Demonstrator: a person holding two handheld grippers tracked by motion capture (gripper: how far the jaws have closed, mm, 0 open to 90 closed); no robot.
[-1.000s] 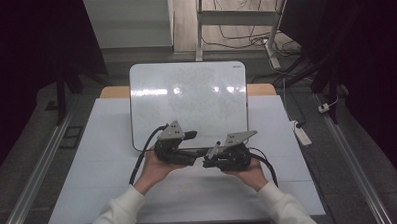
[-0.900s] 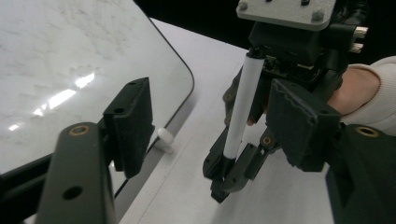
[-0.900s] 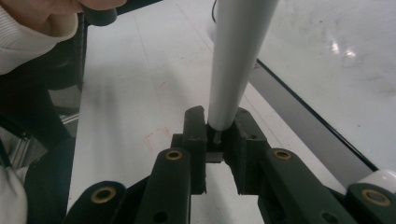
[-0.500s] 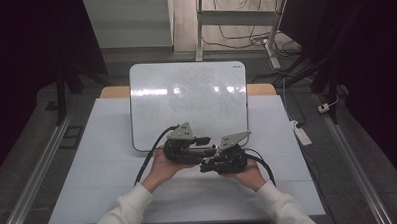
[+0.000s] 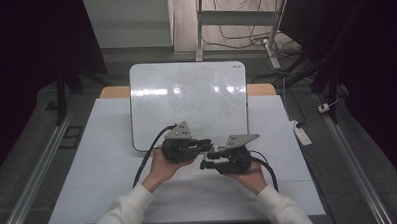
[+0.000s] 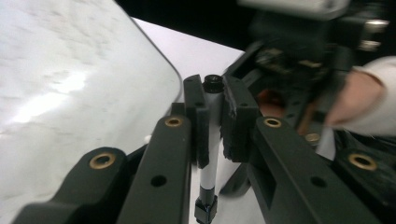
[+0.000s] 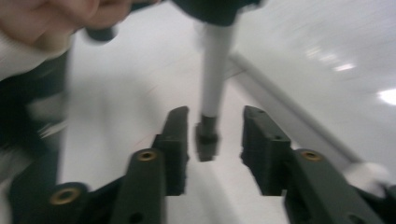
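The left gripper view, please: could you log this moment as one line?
left claw: shut on white black-ended marker pen | right claw: just opened, pen tip between, untouched | glossy whiteboard: flat on table

No readable txt anywhere. Whiteboard (image 5: 189, 105) has a tiny mark at its top right corner — too small to read. Faint smudges on its face — no letters.

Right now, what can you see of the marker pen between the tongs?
The marker pen is a slim white barrel with black ends, plastic by its look. The left tongs clamp its barrel. Its black end sits between the right tongs, whose jaws have just been opening and stand clear of it. It hangs beside the whiteboard.
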